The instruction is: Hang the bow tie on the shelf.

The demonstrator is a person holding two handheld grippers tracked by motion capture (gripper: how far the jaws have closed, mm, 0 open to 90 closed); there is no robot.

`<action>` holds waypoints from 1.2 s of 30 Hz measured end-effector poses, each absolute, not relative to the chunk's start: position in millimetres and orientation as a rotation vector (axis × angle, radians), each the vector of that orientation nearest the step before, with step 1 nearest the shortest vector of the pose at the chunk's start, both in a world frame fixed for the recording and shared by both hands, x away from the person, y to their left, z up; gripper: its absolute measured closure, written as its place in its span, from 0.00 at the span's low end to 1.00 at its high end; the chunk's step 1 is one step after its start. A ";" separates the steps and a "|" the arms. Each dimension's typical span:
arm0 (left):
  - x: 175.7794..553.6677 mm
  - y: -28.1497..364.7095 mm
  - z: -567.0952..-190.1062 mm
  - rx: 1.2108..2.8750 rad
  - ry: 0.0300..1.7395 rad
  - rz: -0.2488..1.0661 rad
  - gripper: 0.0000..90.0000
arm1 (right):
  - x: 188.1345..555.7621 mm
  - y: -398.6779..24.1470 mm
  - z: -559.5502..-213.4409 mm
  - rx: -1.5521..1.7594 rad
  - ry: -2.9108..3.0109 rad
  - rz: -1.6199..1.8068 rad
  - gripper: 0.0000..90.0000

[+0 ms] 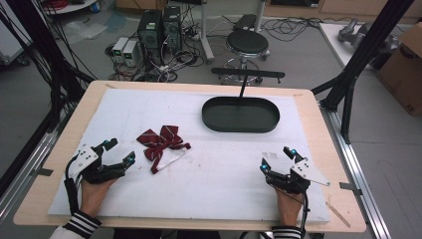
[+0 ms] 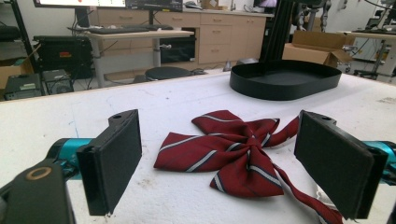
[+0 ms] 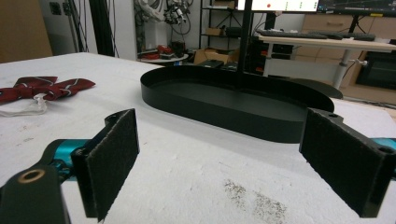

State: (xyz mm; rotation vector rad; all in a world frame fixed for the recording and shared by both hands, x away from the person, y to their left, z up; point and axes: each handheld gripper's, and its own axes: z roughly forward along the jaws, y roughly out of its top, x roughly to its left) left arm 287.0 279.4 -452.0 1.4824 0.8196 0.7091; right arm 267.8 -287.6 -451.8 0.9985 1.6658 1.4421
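Two grippers rest low at the near edge of the white table cover (image 1: 209, 189), each held from below by a hand in a striped cuff. Both stand wide open with nothing between the jaws. The left gripper (image 1: 121, 152) sits at the left side, its jaws pointing toward a dark red bow tie (image 1: 161, 141) with pale stripes that lies flat on the cover just beside it — in the left gripper view the bow tie (image 2: 233, 149) spreads directly ahead between the two black pads, a white strap trailing from under it. The right gripper (image 1: 278, 158) sits well apart on the right side, aimed at a black oval tray (image 1: 241, 115) at the far middle of the table — the tray (image 3: 224, 109) looks empty.
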 end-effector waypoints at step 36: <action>299.2 275.2 -416.9 1.607 0.845 0.709 0.19 | 267.8 -290.2 -452.0 1.009 1.650 1.465 0.12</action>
